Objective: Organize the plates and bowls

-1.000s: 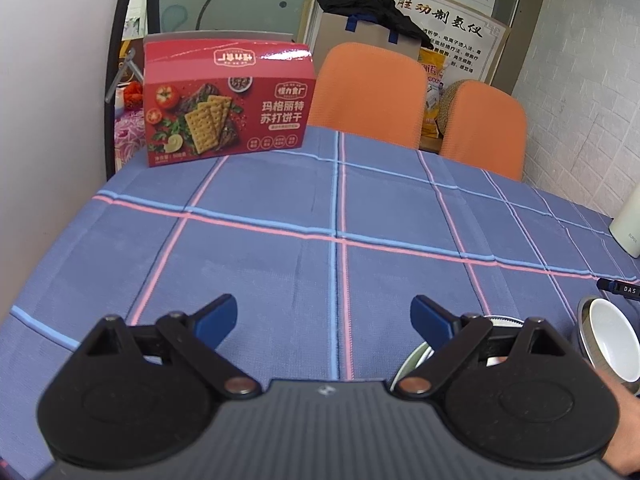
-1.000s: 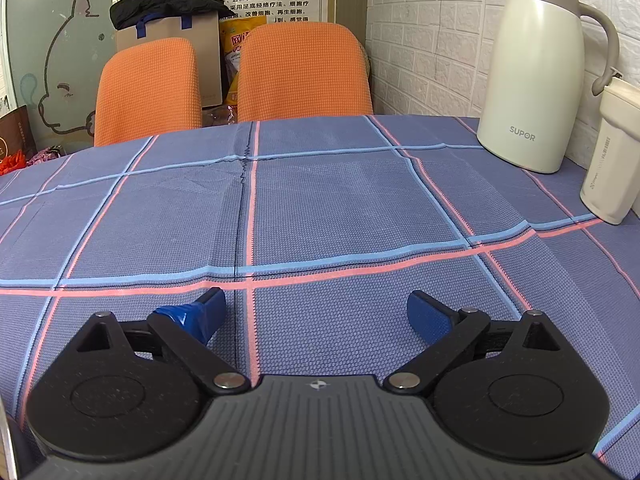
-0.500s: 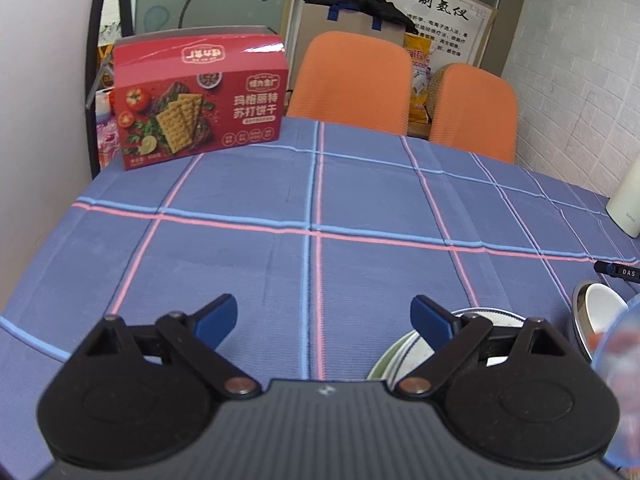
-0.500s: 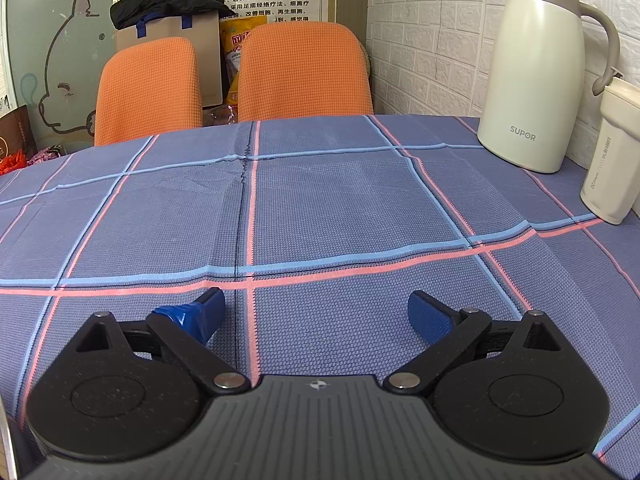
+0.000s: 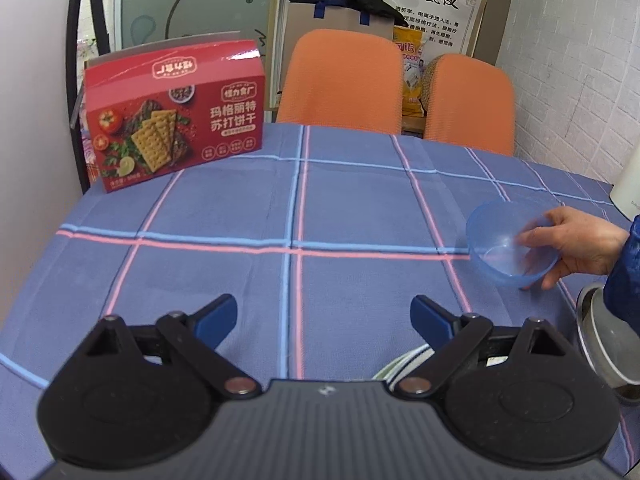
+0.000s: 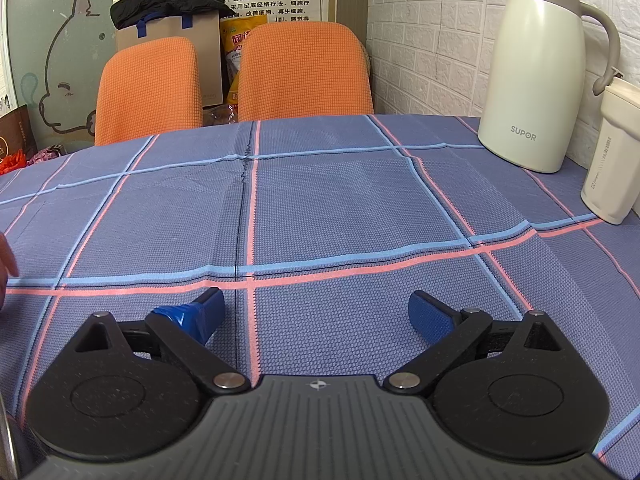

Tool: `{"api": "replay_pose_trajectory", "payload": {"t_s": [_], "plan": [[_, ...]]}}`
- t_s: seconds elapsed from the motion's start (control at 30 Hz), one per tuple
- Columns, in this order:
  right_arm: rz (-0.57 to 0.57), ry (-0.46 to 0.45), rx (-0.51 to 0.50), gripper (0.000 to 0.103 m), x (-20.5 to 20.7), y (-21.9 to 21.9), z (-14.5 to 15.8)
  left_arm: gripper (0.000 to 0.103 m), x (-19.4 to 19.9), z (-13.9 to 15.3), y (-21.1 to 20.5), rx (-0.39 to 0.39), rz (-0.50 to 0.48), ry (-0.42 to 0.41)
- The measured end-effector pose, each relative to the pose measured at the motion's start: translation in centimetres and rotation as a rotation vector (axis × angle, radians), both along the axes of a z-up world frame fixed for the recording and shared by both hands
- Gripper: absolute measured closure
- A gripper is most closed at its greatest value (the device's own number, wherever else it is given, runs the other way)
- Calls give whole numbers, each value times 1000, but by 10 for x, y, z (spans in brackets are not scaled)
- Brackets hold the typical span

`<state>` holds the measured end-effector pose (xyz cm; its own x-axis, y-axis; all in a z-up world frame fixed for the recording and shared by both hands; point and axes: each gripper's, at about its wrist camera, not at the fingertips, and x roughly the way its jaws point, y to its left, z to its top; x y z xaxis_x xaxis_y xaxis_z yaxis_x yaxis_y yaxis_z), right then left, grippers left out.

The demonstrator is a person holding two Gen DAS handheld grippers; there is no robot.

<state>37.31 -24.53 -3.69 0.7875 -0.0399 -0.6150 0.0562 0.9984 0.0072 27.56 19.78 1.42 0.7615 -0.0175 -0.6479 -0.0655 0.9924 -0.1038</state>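
In the left wrist view a person's hand (image 5: 580,244) holds a clear blue plastic bowl (image 5: 510,242) tilted on the blue plaid tablecloth (image 5: 320,208), right of centre. My left gripper (image 5: 324,314) stands open over bare cloth, left of and nearer than the bowl. A striped plate rim (image 5: 404,360) peeks out behind its right finger. A metal bowl with a white bowl inside (image 5: 604,340) sits at the right edge. My right gripper (image 6: 316,310) is open above the cloth with nothing between its fingers.
A red cracker box (image 5: 176,114) stands at the table's back left. Two orange chairs (image 5: 340,80) line the far edge. A cream thermos jug (image 6: 540,68) and a white cup (image 6: 612,156) stand at the right by the brick wall. A fingertip (image 6: 6,256) shows at the left edge.
A hand has brought the blue bowl onto the cloth at the right of the left wrist view. The left gripper's view has risen and swung right. The right gripper has stayed put.
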Motion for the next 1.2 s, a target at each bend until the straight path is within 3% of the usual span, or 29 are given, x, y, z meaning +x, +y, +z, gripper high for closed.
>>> {"api": "replay_pose_trajectory", "payload": {"t_s": [0.17, 0.47, 0.7, 0.8, 0.83, 1.0, 1.1, 1.2], "plan": [[0, 0, 0, 17, 0, 0, 0, 11, 9, 6, -15, -11, -52, -20], [0, 1, 0, 16, 0, 0, 0, 11, 39, 12, -59, -47, -107, 28], [-3, 3, 3, 15, 2, 0, 0, 11, 28, 19, -75, 42, -83, 29], [98, 22, -15, 16, 5, 0, 4, 11, 43, 15, -76, 72, -72, 61], [77, 31, -26, 16, 6, 0, 8, 11, 49, 15, -77, 72, -80, 67], [163, -95, -9, 15, -4, 17, 59, 11, 93, 15, -86, -12, -164, 103], [264, -46, -3, 16, 5, 47, 78, 11, 117, 11, -95, -57, -205, 134], [389, 31, 64, 16, 22, 71, 77, 11, 133, 4, -102, -65, -228, 158]]}}
